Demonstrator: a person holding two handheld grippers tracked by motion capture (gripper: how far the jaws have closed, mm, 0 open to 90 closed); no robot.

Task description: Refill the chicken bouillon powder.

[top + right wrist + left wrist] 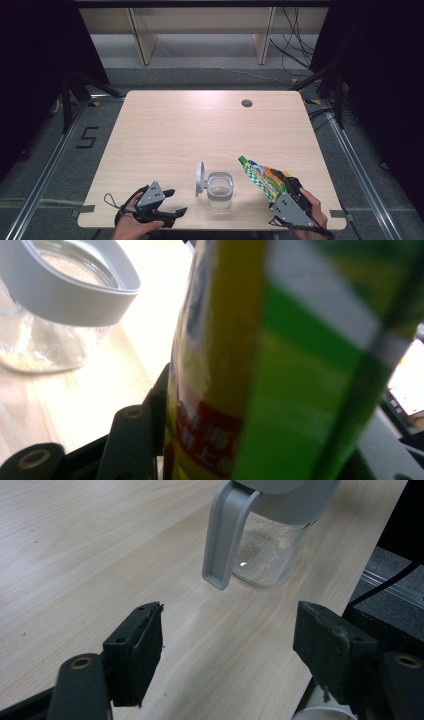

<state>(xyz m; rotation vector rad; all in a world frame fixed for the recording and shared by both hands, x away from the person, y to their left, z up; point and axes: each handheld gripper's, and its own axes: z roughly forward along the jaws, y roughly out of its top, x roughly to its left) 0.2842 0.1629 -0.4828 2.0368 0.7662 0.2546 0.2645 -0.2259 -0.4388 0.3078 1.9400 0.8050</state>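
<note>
- Snack bag [265, 177]: green, yellow and orange packet, clamped in the right gripper [286, 192], off the table, tilted with its top end pointing far-left toward the jar.
- In the right gripper view the bag [260, 365] sits between the jaws; left jaw pressed against its side, a red label with print low on the pack. Blurred from closeness.
- Right gripper: held in the person's right hand [312, 210] near the table's near-right edge, jaws closed on the bag.
- Jar [220, 189]: clear glass with grey rim, upright on the table, near-centre, just left of the bag's tip. Lid [200, 177] flipped open, standing up on its left side.
- Jar bottom shows a thin layer of pale crumbs or grains [265, 545].
- Left gripper [172, 202]: near-left corner of the table, jaws apart, nothing between them, pointing right toward the jar; jar well apart from the jaws.
- Table [200, 125]: light wood, small round hole [246, 103] at far right.
</note>
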